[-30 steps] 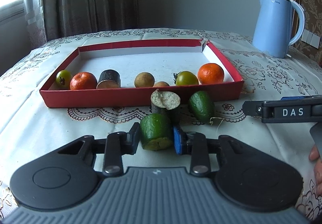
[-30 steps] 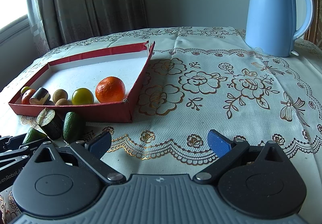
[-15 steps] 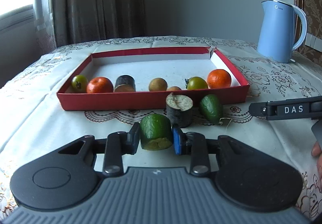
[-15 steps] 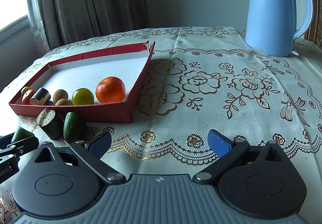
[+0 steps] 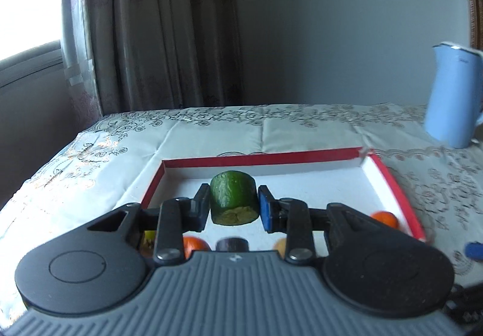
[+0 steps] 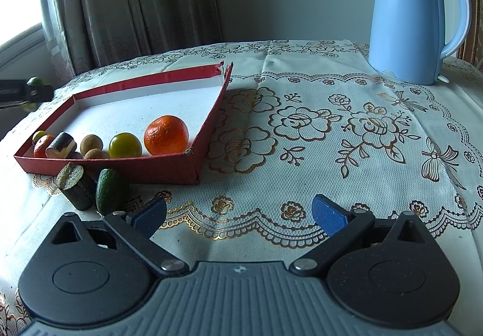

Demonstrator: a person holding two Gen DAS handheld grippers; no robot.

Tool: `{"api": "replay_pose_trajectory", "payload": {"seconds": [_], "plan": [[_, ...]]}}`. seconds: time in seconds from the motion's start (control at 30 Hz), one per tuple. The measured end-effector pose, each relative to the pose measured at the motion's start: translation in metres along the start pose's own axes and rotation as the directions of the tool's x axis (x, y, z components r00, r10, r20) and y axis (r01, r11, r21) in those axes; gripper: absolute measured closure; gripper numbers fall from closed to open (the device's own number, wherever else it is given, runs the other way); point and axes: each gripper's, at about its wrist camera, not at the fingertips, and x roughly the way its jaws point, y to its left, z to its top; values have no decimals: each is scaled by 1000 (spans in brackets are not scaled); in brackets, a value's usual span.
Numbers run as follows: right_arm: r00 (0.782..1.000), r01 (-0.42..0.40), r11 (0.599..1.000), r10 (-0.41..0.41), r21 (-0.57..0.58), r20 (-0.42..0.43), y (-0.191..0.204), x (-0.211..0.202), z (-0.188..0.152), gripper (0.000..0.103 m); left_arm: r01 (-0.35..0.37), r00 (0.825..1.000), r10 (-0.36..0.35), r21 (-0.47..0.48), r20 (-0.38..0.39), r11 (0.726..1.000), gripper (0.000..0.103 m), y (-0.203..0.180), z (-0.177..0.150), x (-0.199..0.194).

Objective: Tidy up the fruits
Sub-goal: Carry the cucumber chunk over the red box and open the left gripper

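Left wrist view has the left gripper (image 5: pixel 234 204) clamped on one green cucumber chunk (image 5: pixel 234 200), its cut end facing the camera, held in the air above the red tray (image 5: pixel 389 182). Below the gripper body, parts of the tray's contents peek out: two oranges, one at the right (image 5: pixel 384 219) and one at the left, one dark cylindrical piece (image 5: pixel 231 244), and slivers of two more fruits mostly hidden by the fingers. Right wrist view shows the right gripper (image 6: pixel 238 216) with its jaws spread wide and nothing between them, low over the embroidered tablecloth (image 6: pixel 332 136). From here the tray holds seven things along its near wall: one large orange (image 6: pixel 166 134), one smaller orange (image 6: pixel 42 144), two green tomatoes (image 6: pixel 125 145), two brown longans (image 6: pixel 91 142) and one dark cut piece (image 6: pixel 62 145). Outside the tray, just beside its near wall, lie one dark eggplant-like chunk (image 6: pixel 74 186) with a pale cut face and one small whole cucumber (image 6: pixel 107 191), touching each other. One blue electric kettle (image 6: pixel 413 21) stands well apart at the far right, before curtains (image 6: pixel 129 0).
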Motion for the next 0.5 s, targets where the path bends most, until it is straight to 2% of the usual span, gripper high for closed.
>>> {"api": "replay_pose_trajectory", "payload": {"seconds": [0.1, 0.2, 0.5], "plan": [[1000, -2, 1000, 2, 2, 1, 0, 1, 0, 0, -26, 999, 26, 6, -27, 1000, 73, -2, 6, 26], [1000, -4, 1000, 4, 5, 2, -1, 2, 1, 0, -21, 998, 21, -8, -66, 1000, 73, -4, 7, 46], [1000, -4, 1000, 4, 5, 2, -1, 1, 1, 0, 10, 988, -7, 17, -155, 1000, 72, -16, -10, 74]]}}
